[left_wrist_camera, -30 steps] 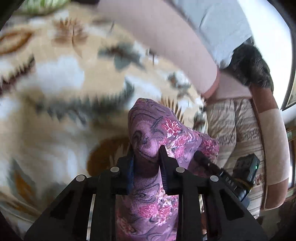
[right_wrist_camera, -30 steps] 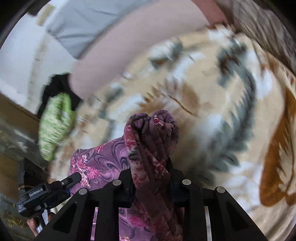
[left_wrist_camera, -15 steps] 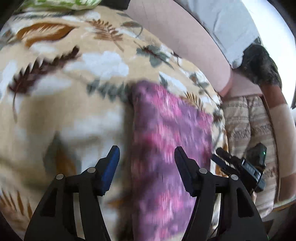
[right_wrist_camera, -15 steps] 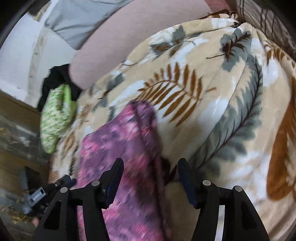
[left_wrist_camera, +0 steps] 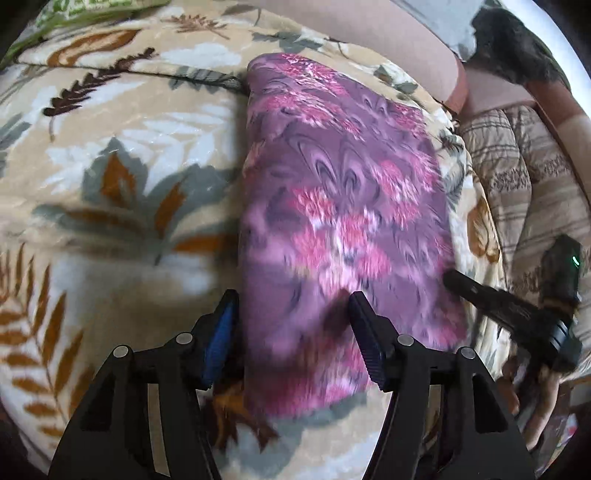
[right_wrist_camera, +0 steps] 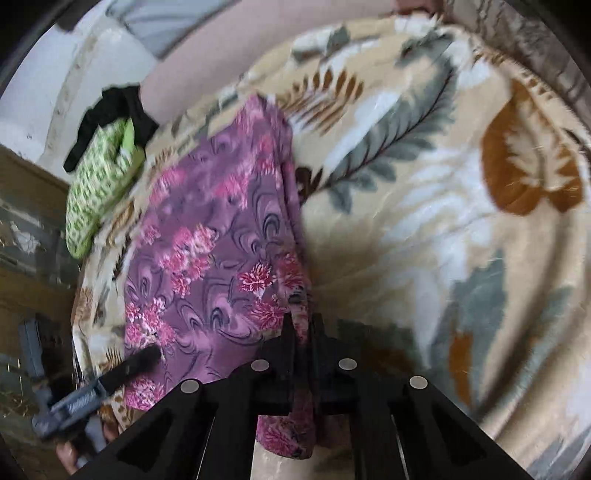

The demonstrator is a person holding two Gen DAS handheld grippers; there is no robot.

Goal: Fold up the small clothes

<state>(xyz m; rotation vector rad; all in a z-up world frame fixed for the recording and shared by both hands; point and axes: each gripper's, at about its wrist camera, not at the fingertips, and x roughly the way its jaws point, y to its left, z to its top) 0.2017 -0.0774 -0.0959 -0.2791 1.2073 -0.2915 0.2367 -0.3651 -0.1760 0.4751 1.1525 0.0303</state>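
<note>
A purple garment with pink flowers (left_wrist_camera: 343, 206) lies flat on a beige leaf-patterned blanket (left_wrist_camera: 110, 192). My left gripper (left_wrist_camera: 291, 328) hangs open over the garment's near left corner. The cloth edge runs between its fingers, and the pads do not press on it. In the right wrist view the same garment (right_wrist_camera: 207, 251) stretches away to the left. My right gripper (right_wrist_camera: 303, 332) is shut on its near right edge, and a fold of cloth hangs down between the fingers. Each view shows the other gripper at the garment's far side.
A green patterned cloth (right_wrist_camera: 99, 192) and a black one (right_wrist_camera: 110, 110) lie at the blanket's far end. A pinkish sofa back (left_wrist_camera: 369, 33) runs behind. A plaid cover (left_wrist_camera: 517, 166) lies beside the blanket. Wide blanket spreads beyond the garment (right_wrist_camera: 443, 221).
Both grippers let go of the bunched garment, which now lies flat on the blanket. They drew back to its near edge. The right one has since shut on that edge.
</note>
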